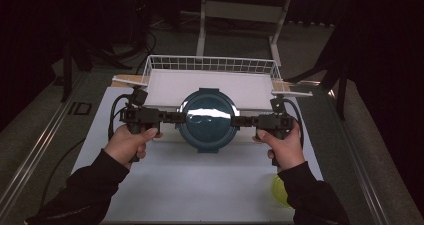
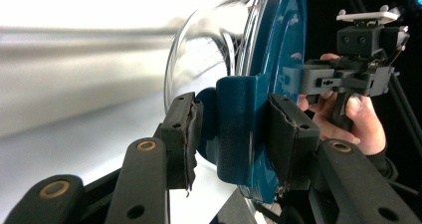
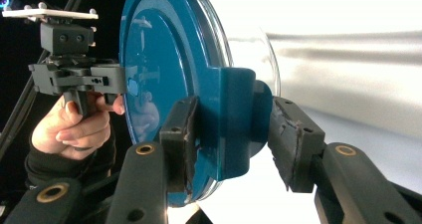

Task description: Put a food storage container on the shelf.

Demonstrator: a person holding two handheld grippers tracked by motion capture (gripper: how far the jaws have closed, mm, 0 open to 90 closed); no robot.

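Left tongs and right tongs are shown at mid-frame in the high view, each clamped on a side latch of the round container held between them. In the left gripper view, the pads are pressed on either side of a teal latch tab, with the clear bowl of the container to the upper left and its teal lid to the right. In the right gripper view, the near pad is seated against the opposite latch tab, while the far pad meets the tab's rounded edge. The container is seen at the centre of the high view, lid uppermost, held over the white counter. A yellow object is partly seen at the lower right beside the right sleeve. Beyond the container, a white wire basket is placed at the counter's far edge, in the upper middle of the frame.
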